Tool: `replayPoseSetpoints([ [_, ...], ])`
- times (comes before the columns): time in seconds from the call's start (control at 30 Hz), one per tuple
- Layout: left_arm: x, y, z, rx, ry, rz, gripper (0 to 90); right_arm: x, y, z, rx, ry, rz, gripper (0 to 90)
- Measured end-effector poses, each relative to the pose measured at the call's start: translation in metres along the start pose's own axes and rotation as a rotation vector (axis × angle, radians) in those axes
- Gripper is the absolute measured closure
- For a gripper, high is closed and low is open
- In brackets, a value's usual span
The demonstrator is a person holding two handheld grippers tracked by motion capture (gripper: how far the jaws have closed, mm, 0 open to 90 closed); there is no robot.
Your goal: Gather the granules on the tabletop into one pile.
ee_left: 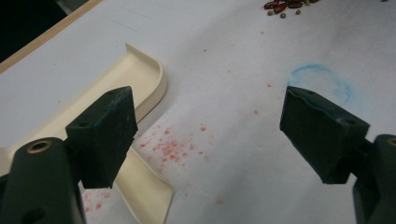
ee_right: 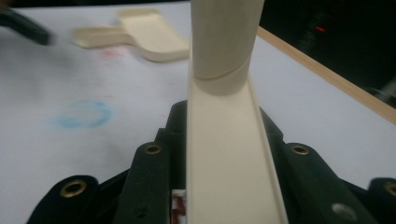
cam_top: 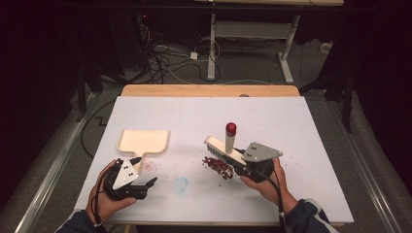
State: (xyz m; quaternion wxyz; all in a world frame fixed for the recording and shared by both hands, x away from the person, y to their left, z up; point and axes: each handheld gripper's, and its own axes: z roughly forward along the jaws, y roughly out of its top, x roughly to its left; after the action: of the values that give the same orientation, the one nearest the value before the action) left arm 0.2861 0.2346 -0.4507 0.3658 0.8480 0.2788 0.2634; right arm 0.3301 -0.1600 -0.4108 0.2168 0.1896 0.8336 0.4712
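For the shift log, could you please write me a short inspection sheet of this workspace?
Surface: white table top with a wooden far edge, red speckles near the dustpan and a blue ring mark.
Job's things: cream dustpan lying flat; cream brush with a red-capped handle, at a pile of dark red beans.
Clutter: a few loose beans beside the pile.
Grippers: left hand-held gripper open, beside the dustpan handle; right hand-held gripper shut on the brush.
Cables: one trails from each gripper; a tangle lies on the floor beyond.
Surroundings: dark room, a white desk frame behind.
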Motion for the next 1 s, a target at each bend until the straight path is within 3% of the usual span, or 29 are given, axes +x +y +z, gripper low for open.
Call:
replayPoseSetpoints([
  [0.07, 0.0, 0.0, 0.0, -0.002, 0.001, -0.001, 17.9, 0.005, -0.001, -0.009, -0.041, 0.105, -0.026, 67.4],
  [0.17, 0.001, 0.001, -0.001, -0.005, 0.006, -0.005, 17.9, 0.015, -0.004, -0.016, -0.088, 0.31, -0.085, 67.4],
  [0.23, 0.003, 0.001, -0.003, -0.017, 0.015, -0.019, 17.9, 0.023, -0.007, -0.013, -0.087, 0.394, -0.153, 67.4],
  [0.27, 0.005, 0.001, -0.004, -0.023, 0.023, -0.026, 17.9, 0.023, -0.007, -0.013, -0.087, 0.394, -0.153, 67.4],
  [0.37, 0.01, -0.001, -0.006, -0.042, 0.035, -0.058, 17.9, 0.022, -0.014, 0.001, -0.059, 0.476, -0.167, 67.5],
  [0.43, 0.012, -0.001, -0.006, -0.047, 0.039, -0.053, 17.9, 0.017, -0.019, 0.011, -0.021, 0.484, -0.194, 67.5],
  [0.57, 0.011, 0.0, -0.004, -0.038, 0.025, -0.055, 17.9, 0.004, -0.026, 0.029, 0.012, 0.512, -0.171, 67.5],
  [0.77, 0.009, 0.0, -0.002, -0.035, 0.013, -0.053, 17.9, -0.016, -0.025, 0.046, -0.001, 0.504, -0.127, 67.5],
  [1.0, 0.008, 0.001, 0.0, -0.027, 0.0, -0.041, 17.9, -0.023, -0.022, 0.056, -0.002, 0.481, -0.12, 67.4],
])
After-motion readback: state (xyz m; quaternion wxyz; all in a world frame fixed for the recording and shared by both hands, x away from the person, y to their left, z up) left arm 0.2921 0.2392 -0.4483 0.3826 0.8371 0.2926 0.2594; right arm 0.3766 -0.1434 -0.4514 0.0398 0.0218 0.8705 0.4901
